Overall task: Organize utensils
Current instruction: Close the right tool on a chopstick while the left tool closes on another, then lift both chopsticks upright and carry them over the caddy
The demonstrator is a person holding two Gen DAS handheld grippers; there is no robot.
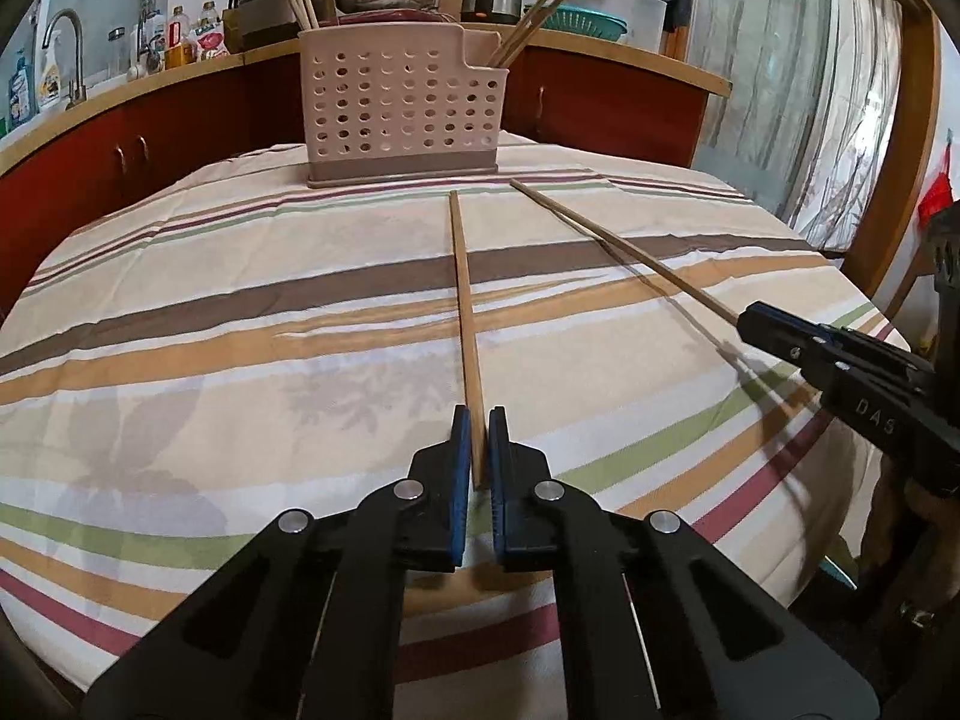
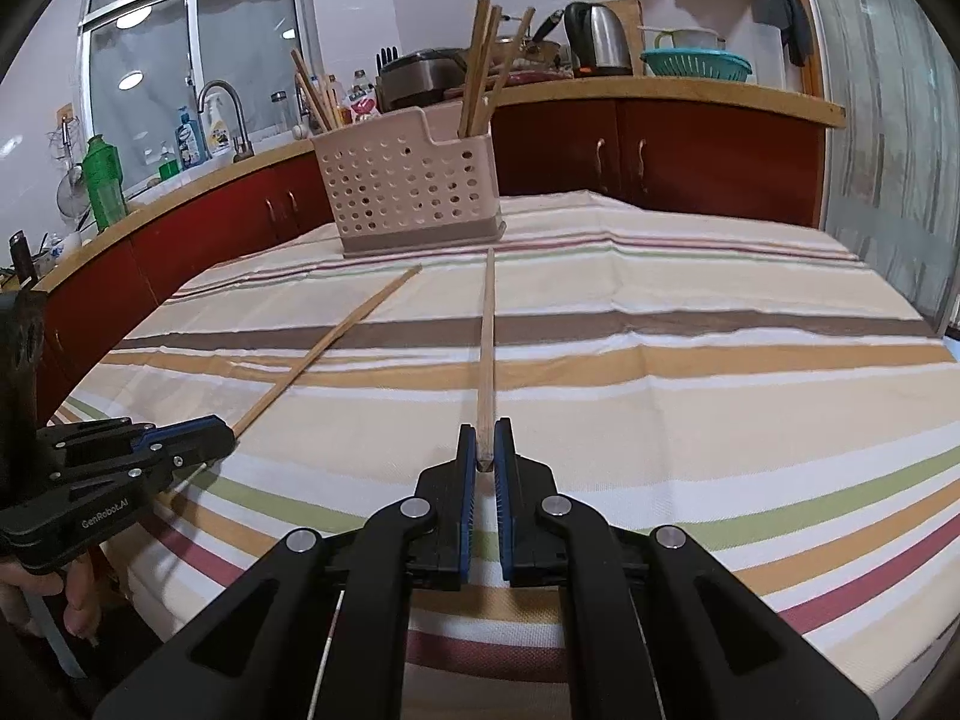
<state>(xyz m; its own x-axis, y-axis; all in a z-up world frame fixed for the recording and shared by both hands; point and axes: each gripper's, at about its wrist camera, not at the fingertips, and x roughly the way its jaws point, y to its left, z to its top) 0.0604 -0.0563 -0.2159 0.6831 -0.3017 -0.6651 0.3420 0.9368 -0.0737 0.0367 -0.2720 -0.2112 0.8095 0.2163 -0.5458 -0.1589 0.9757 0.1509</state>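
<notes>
A beige perforated utensil holder stands at the far side of the striped table, with several wooden chopsticks upright in it; it also shows in the right wrist view. My left gripper is shut on the near end of a wooden chopstick that points toward the holder. My right gripper is shut on the near end of a second chopstick, also pointing at the holder. Each gripper shows in the other's view: the right gripper, the left gripper.
The striped tablecloth covers the table. Behind it runs a red-cabinet counter with a sink tap, bottles, a kettle, a wok and a green colander. A glass door is at the right.
</notes>
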